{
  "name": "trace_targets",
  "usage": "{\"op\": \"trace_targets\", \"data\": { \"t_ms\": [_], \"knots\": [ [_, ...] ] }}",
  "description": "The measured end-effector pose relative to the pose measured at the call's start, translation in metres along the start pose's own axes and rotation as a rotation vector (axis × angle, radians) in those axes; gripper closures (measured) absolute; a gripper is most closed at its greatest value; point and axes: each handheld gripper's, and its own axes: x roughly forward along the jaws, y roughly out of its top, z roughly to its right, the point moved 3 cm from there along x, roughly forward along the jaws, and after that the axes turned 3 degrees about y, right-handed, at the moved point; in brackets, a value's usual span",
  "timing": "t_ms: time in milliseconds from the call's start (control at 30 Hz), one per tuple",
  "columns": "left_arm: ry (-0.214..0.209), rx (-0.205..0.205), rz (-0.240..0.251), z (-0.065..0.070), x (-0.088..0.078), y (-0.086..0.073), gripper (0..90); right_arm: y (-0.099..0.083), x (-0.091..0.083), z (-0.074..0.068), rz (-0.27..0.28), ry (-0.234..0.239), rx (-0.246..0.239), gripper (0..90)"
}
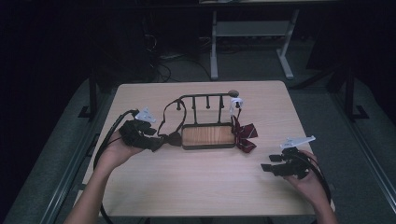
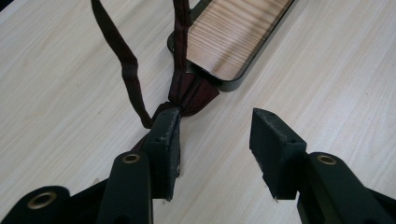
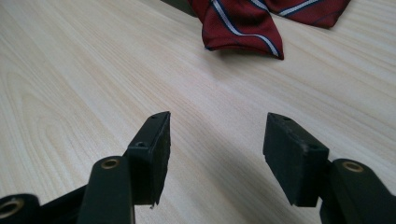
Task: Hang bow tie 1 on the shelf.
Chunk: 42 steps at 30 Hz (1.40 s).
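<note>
High view: my left gripper (image 1: 156, 142) lies at the left centre of the frame, resting on the light wood table (image 1: 196, 186), its tips pointing right toward a dark maroon bow tie (image 1: 173, 138) that lies just left of the rack's base. The strap (image 1: 164, 119) of this bow tie runs up from the knot and loops over the left end of the black peg rack (image 1: 205, 99), which stands at the centre of the frame on a wood-inlaid tray base (image 1: 208, 136). Left gripper view: my left gripper (image 2: 217, 135) has its jaws standing partly apart with bare table between them; the bow tie (image 2: 194, 95) lies at the tip of the jaw on the left of the frame, touching or just beside it, and the pads do not press on it. The strap (image 2: 123, 60) rises toward the upper left of the frame; the tray base (image 2: 238, 35) occupies the upper centre. High view: my right gripper (image 1: 271, 163) rests at the lower right of the frame, well apart from the rack. A red striped bow tie (image 1: 243, 135) hangs from the rack's right end, below a white clip (image 1: 236, 102), and spreads on the table. Right gripper view: my right gripper (image 3: 217, 135) is wide open and holds nothing; the red striped bow tie (image 3: 243, 23) lies at the top centre, apart from the jaws.
</note>
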Motion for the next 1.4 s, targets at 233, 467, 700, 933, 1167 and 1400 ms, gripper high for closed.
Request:
{"op": "trace_targets", "data": {
  "t_ms": [233, 467, 700, 933, 1167, 1400],
  "knots": [
    [-0.003, -0.001, 0.002, 0.005, 0.005, -0.005, 48.9, 0.000, 0.000, 0.000, 0.000, 0.000, 0.008, 41.3],
    [-0.006, -0.007, 0.002, 0.009, 0.010, -0.010, 42.7, 0.000, 0.000, 0.000, 0.001, -0.001, 0.002, 41.3],
    [-0.013, -0.018, 0.003, 0.012, 0.014, -0.016, 38.0, 0.000, 0.000, 0.000, 0.001, 0.000, 0.009, 41.3],
    [-0.010, -0.031, 0.010, 0.015, 0.018, -0.024, 33.8, 0.000, -0.001, 0.000, -0.001, 0.000, 0.008, 41.2],
    [-0.012, -0.047, 0.010, 0.018, 0.023, -0.033, 31.6, 0.000, 0.000, 0.000, 0.002, 0.000, 0.009, 41.3],
    [-0.015, -0.050, 0.007, 0.023, 0.027, -0.044, 30.8, 0.000, -0.001, 0.000, 0.001, -0.002, 0.008, 41.2]
  ]
}}
